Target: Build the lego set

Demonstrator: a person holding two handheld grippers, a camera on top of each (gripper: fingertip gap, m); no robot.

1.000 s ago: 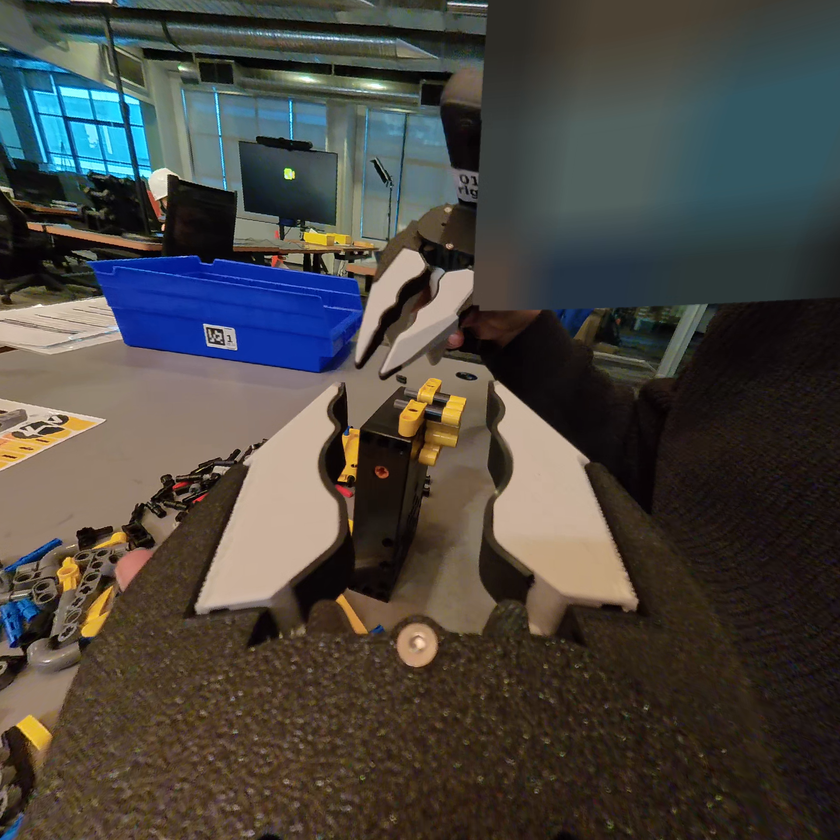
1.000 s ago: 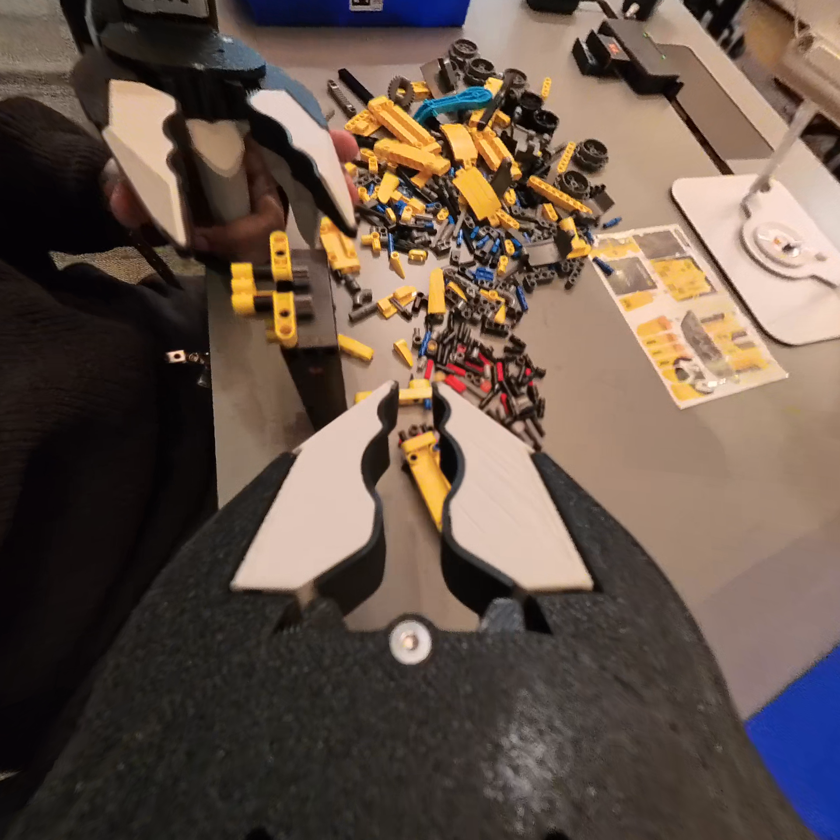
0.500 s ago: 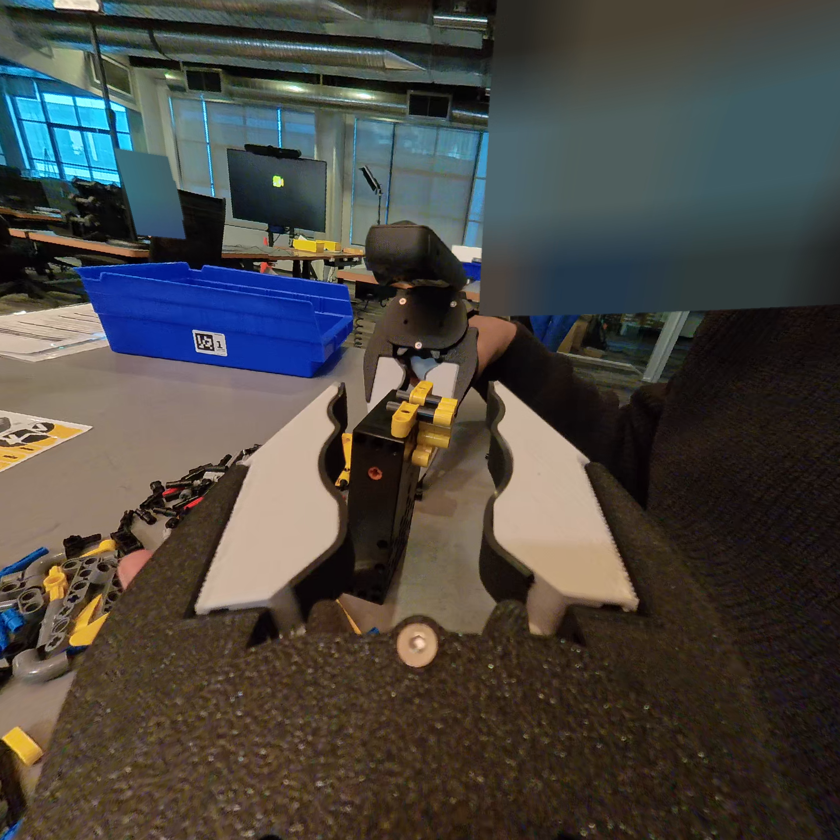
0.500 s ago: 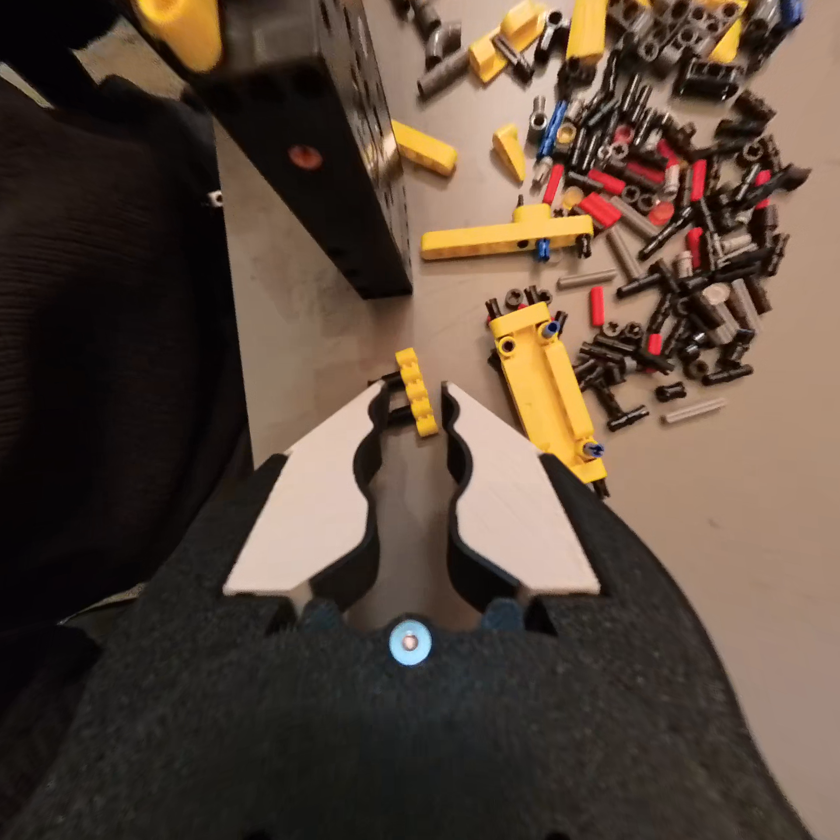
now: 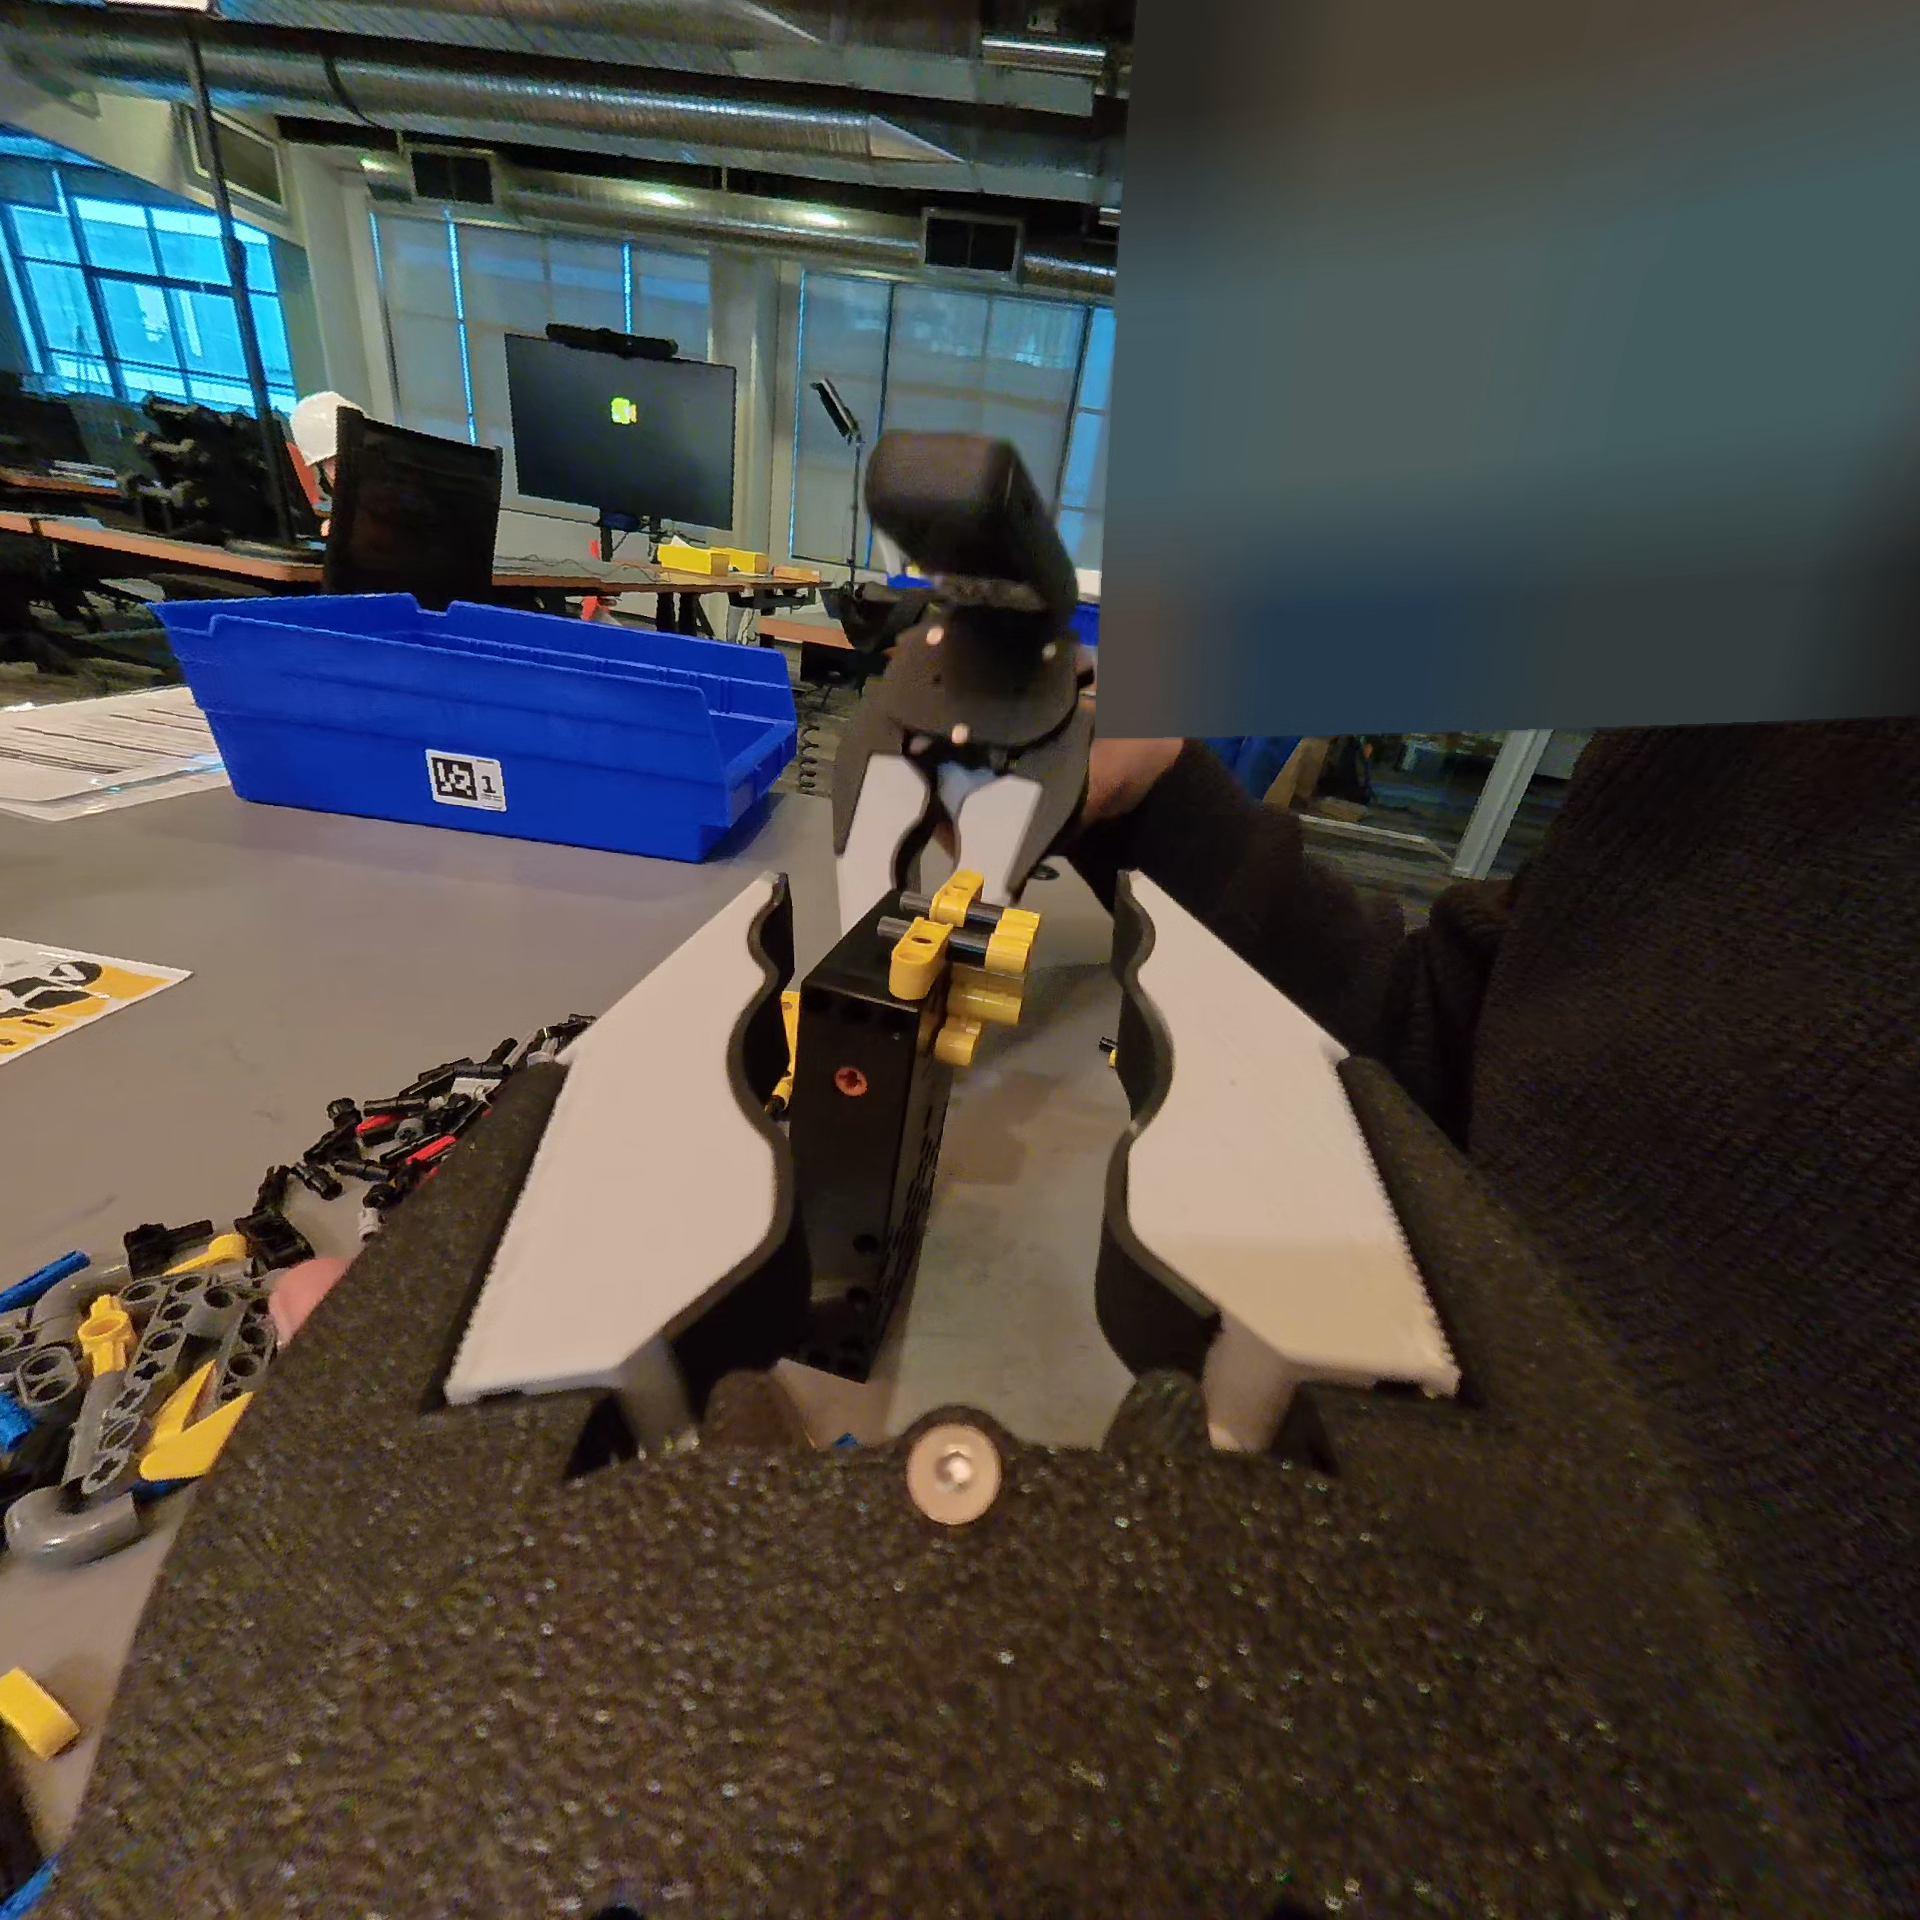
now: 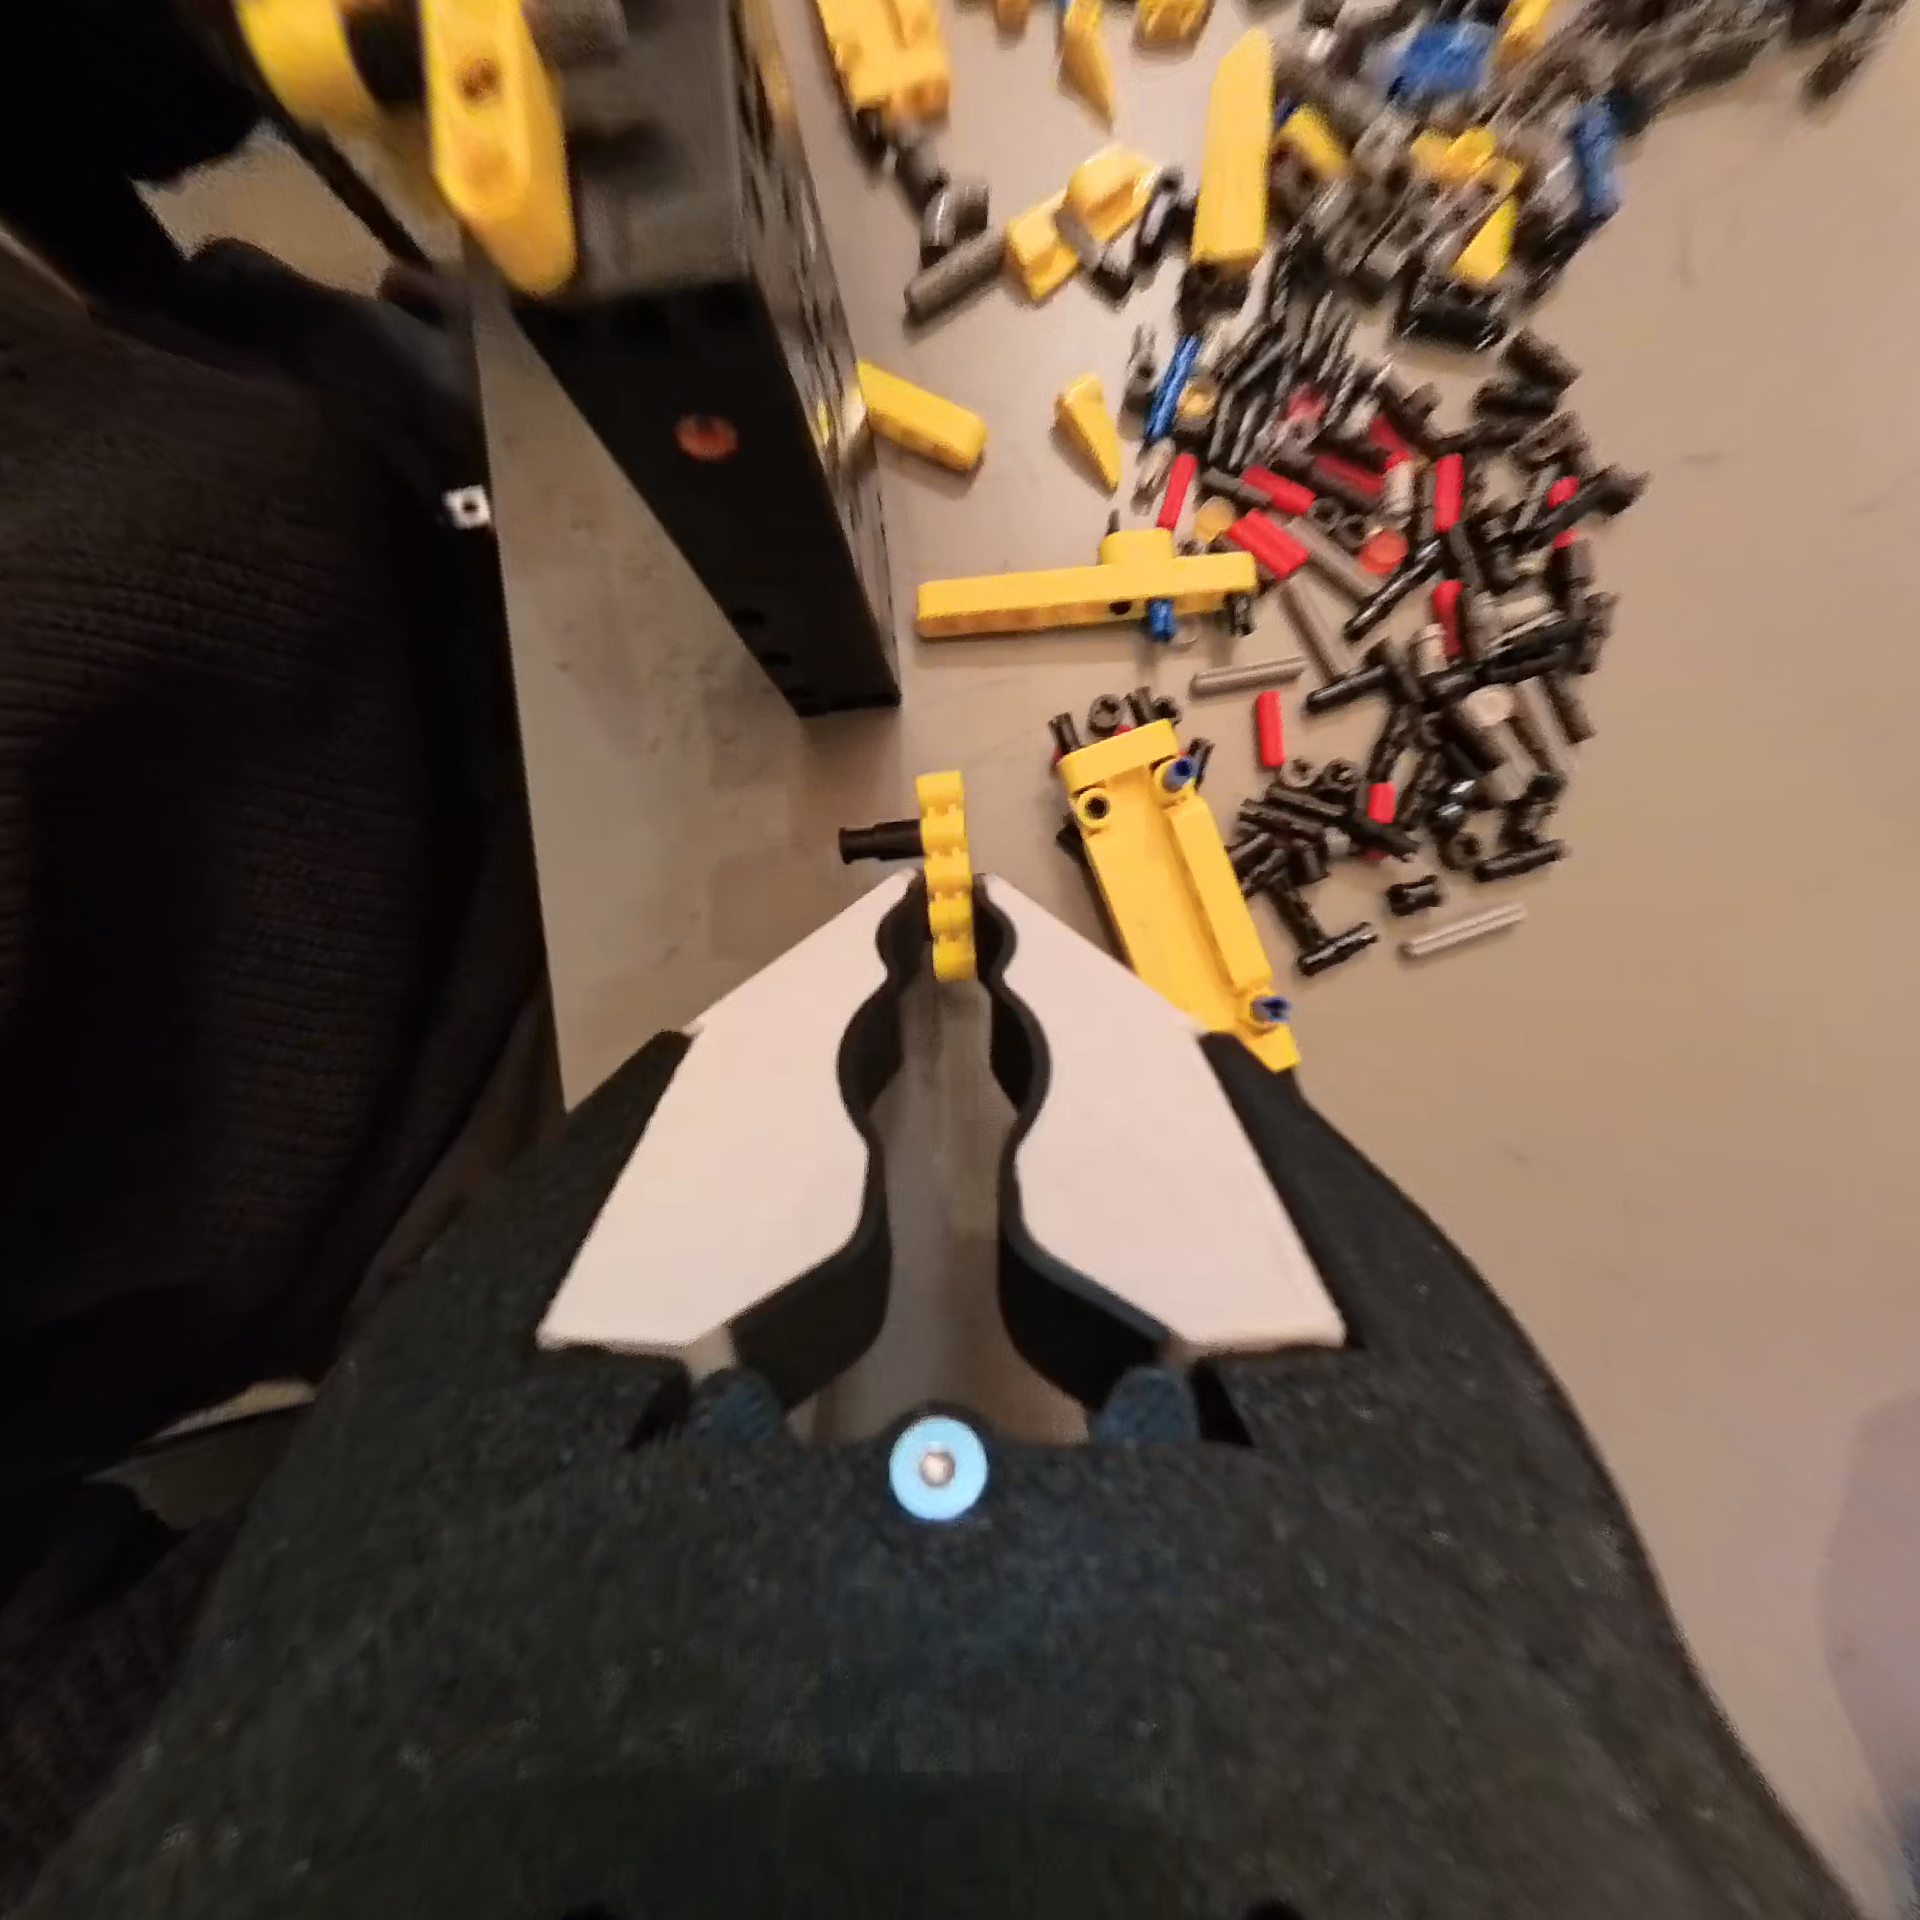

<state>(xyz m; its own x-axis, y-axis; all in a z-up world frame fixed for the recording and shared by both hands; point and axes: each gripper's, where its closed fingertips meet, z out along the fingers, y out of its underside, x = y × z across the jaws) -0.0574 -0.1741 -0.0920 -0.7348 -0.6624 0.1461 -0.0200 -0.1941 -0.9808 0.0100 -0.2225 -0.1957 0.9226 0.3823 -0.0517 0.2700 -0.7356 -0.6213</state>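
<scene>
A black block (image 5: 868, 1143) stands upright on the grey table, with yellow connectors and black pins (image 5: 966, 956) fixed to its top. My left gripper (image 5: 951, 894) is open. Its fingers flank the block, and the left finger (image 5: 665, 1122) is close against it. My right gripper (image 6: 948, 883) is shut on a small yellow beam (image 6: 948, 904) that has a black pin (image 6: 878, 840) sticking out to the left, low over the table. The right gripper also shows in the left wrist view (image 5: 935, 831), pointing down just behind the block. The block also shows in the right wrist view (image 6: 727, 416).
A pile of loose yellow, black, red and blue pieces (image 6: 1403, 623) lies right of the block, with a long yellow assembly (image 6: 1174, 894) and a yellow T-shaped beam (image 6: 1081, 603) nearest. A blue bin (image 5: 468, 707) stands farther back. A person's dark sleeve (image 5: 1662, 1143) fills the right side. The gap from one gripper's tips to the other's is roughly 15 cm.
My right gripper came down to the table behind the block and closed on the small yellow beam. My left gripper stayed open around the block.
</scene>
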